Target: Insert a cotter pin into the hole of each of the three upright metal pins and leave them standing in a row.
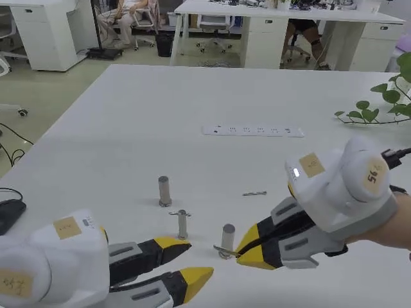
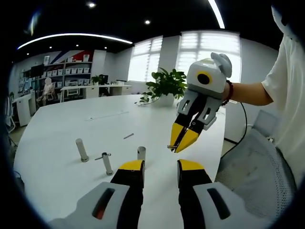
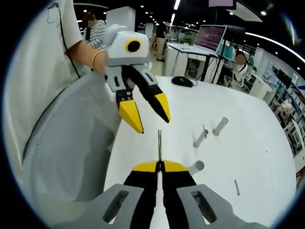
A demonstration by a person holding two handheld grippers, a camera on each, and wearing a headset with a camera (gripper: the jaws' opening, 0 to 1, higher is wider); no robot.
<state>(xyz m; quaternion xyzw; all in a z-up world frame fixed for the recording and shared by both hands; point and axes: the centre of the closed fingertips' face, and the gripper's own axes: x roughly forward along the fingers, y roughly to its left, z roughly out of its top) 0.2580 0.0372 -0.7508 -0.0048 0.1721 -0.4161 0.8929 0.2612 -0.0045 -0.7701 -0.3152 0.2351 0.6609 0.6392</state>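
**One fitted cotter pin, a second held beside the near metal pin**

Three upright metal pins were seen on the white counter in a slanted row. The far metal pin stood to the left, the middle metal pin came next, and the near metal pin stood to the right. The fitted cotter pin was passed crosswise through the top of the middle metal pin. The other two were bare.

The right gripper was closed tight on the held cotter pin, which stuck straight forward from between the jaws. In the head view its free end lay low, by the foot of the near metal pin; whether the two touched could not be told. The left gripper was held with its jaws partly apart and nothing between them, just to the near left of that pin. A loose cotter pin lay flat on the counter, to the far right of the row.

The second insertion was judged to be the step in hand. The held cotter pin would have to be raised to the hole near the top of the near metal pin and lined up with it. The direction the hole faced could not be made out. The near metal pin would probably have to be steadied by the left gripper, so that it was not tipped by the push.
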